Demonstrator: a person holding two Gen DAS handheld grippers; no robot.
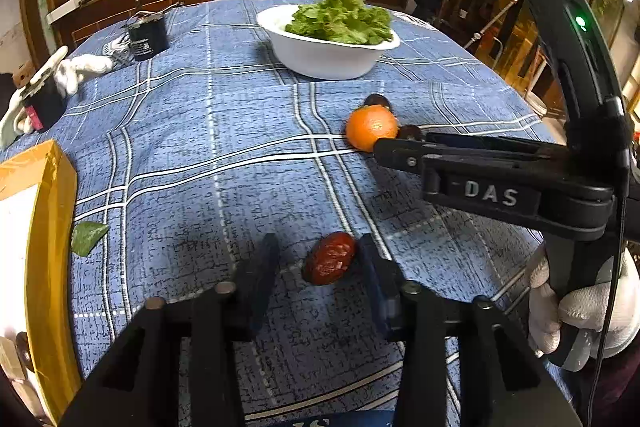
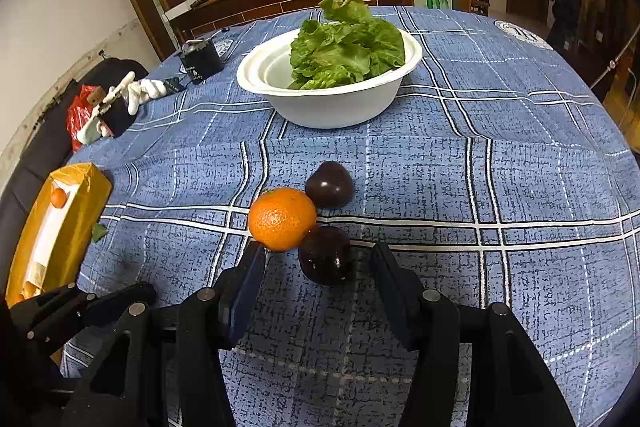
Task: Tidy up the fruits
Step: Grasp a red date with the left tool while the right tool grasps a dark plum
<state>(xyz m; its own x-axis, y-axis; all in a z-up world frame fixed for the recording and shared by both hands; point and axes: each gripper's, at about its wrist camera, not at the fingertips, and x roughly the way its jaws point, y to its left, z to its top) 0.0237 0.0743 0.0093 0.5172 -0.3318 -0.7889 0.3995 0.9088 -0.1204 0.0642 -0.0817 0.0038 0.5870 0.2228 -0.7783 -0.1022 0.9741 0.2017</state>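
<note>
A wrinkled red date (image 1: 330, 258) lies on the blue checked tablecloth between the open fingers of my left gripper (image 1: 318, 259), close to the right finger. An orange (image 2: 282, 219) sits mid-table, touching two dark purple fruits, one behind it (image 2: 330, 184) and one in front (image 2: 326, 255). My right gripper (image 2: 318, 259) is open, with the near dark fruit between its fingertips. In the left wrist view the right gripper (image 1: 400, 147) reaches in from the right, next to the orange (image 1: 371, 127).
A white bowl (image 2: 332, 107) of green lettuce (image 2: 348, 43) stands behind the fruits. A yellow box (image 2: 60, 223) holding a small orange (image 2: 59, 197) lies at the left table edge, a green leaf (image 1: 88, 237) beside it. A black container (image 2: 200, 61) and white gloves (image 2: 148, 89) lie far left.
</note>
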